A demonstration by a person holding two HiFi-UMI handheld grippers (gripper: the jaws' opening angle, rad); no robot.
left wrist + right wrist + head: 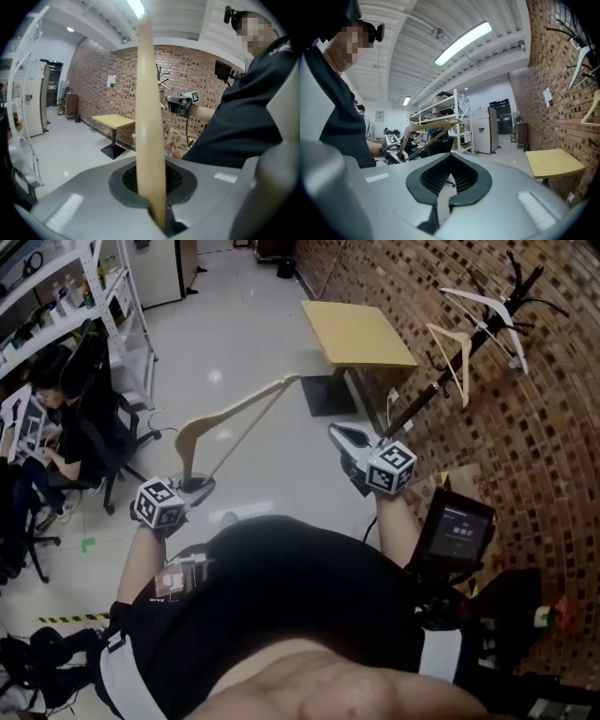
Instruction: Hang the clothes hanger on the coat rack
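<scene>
At left, the hanger is clamped by one end in the left gripper, its length aimed toward the rack, found beyond the empty, narrowly parted right gripper.

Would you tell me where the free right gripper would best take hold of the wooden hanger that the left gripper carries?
Probably the far tip of the wooden hanger, where arm and crossbar meet, approached from the side of the right gripper. The left gripper clamps the near end, so that tip sticks out free and closest; its flat wood suits the jaws.
</scene>
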